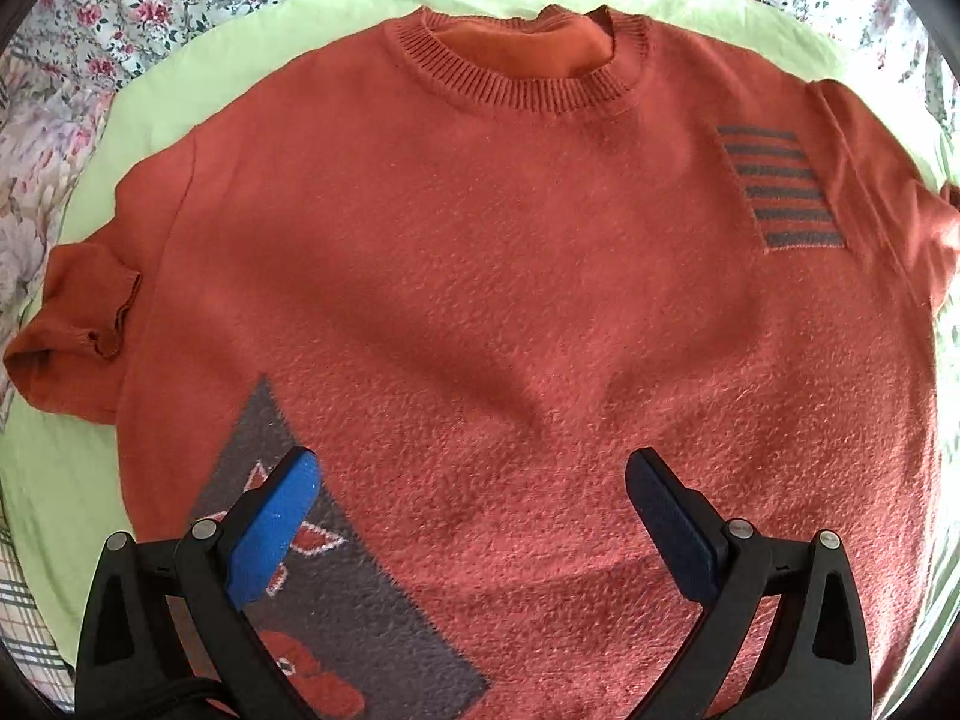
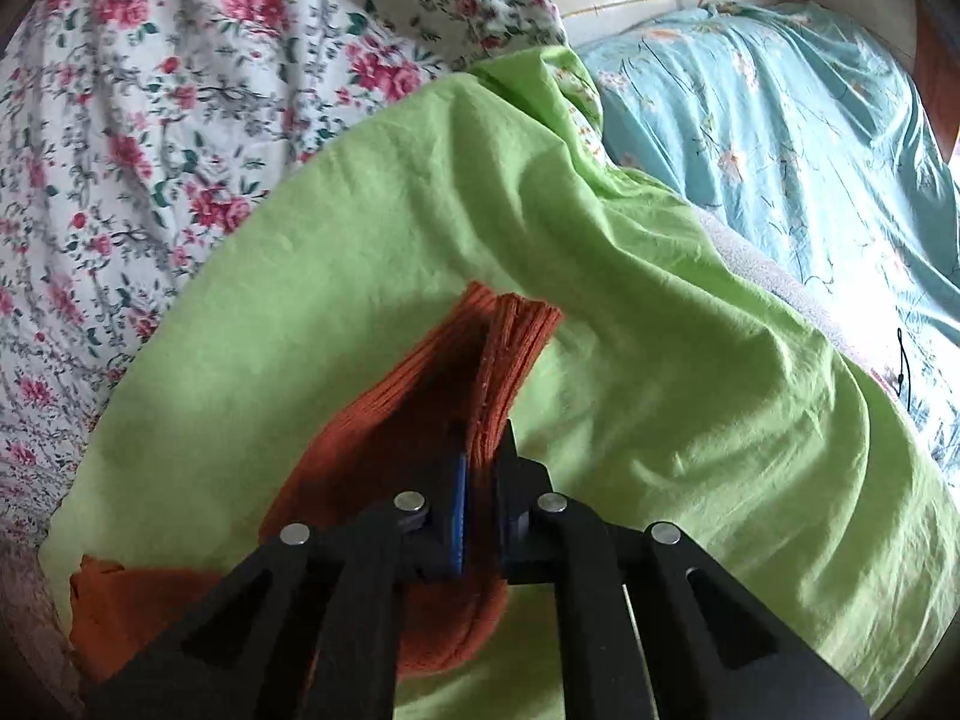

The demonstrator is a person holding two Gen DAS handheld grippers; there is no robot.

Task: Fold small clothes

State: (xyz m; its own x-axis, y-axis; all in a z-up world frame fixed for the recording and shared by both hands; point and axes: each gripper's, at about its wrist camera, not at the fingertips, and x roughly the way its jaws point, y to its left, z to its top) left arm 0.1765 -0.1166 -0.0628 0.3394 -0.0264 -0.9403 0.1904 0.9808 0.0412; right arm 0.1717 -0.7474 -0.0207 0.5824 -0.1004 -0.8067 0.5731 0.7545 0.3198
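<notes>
The orange sweater (image 1: 480,276) lies flat, front up, on the green sheet (image 1: 150,102), body unfolded, so folding has barely begun. The left gripper (image 1: 474,498) hovers over the near hem, fingers wide apart and empty. The right gripper (image 2: 480,480) is clamped on a ribbed cuff (image 2: 510,354), apparently starting the first sleeve fold.

Fuzzy, nubbly knit sweater (image 1: 480,276) — ribbed collar; smooth matt green cotton sheet (image 2: 420,210); matt black plastic right gripper (image 2: 480,498)
</notes>
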